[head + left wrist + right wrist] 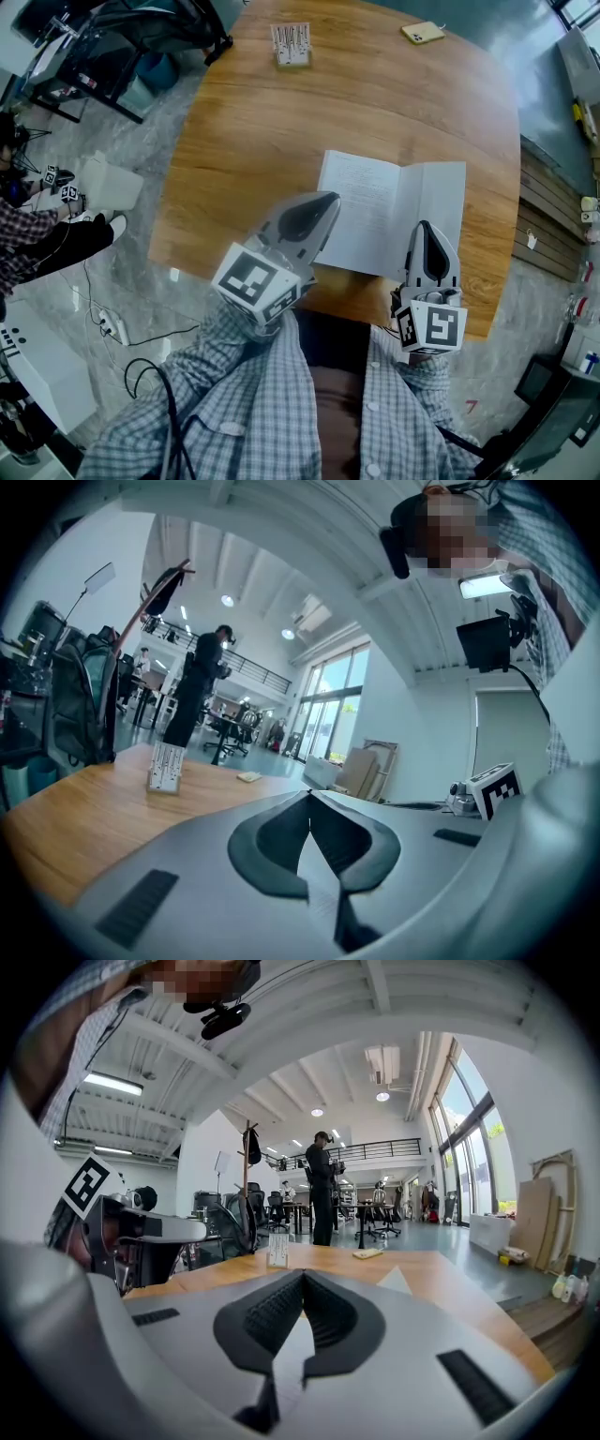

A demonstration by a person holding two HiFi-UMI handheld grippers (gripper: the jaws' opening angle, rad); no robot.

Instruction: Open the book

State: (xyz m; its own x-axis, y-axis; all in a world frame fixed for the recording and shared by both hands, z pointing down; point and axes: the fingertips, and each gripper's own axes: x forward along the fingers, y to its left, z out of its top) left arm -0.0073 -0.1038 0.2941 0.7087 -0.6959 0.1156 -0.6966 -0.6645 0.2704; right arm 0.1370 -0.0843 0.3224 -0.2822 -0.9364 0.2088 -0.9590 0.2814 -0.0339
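The book lies open and flat on the round wooden table, near its front edge, with white printed pages facing up. My left gripper hovers over the lower left page, jaws shut with nothing gripped between them. My right gripper is over the lower right page, also shut and empty. In the left gripper view the shut gripper shows white page below its tips. The right gripper view shows the shut gripper with a page corner beyond it.
A small white card rack and a yellow pad sit at the table's far side. A seated person is on the floor side at left, with cables nearby. A standing person is beyond the table.
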